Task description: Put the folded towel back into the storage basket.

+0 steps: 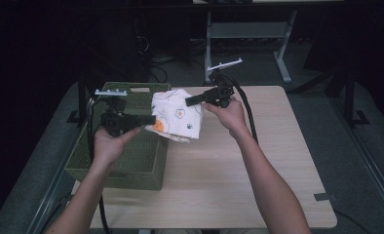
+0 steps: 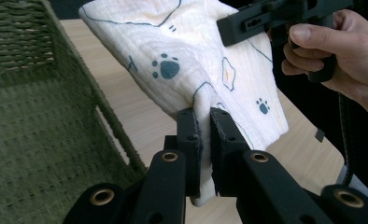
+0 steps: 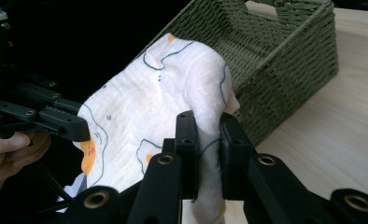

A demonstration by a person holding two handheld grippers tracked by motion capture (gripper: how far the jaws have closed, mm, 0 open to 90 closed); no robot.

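A white cloth [image 1: 176,116] printed with paw marks and orange shapes hangs in the air between both grippers, over the basket's right rim and the table. My left gripper [image 1: 151,119] is shut on its lower left edge; in the left gripper view the cloth [image 2: 205,60] bunches between the jaws [image 2: 205,126]. My right gripper [image 1: 190,101] is shut on the upper right edge; in the right gripper view the cloth [image 3: 149,121] folds down between the jaws [image 3: 209,135]. The other gripper [image 2: 266,16] shows at top right of the left gripper view.
A green woven basket [image 1: 131,161] stands at the table's left, its inside looking bare [image 2: 28,140]. The light wooden table [image 1: 239,185] stretches right and toward me. A table frame [image 1: 248,34] stands on the floor behind.
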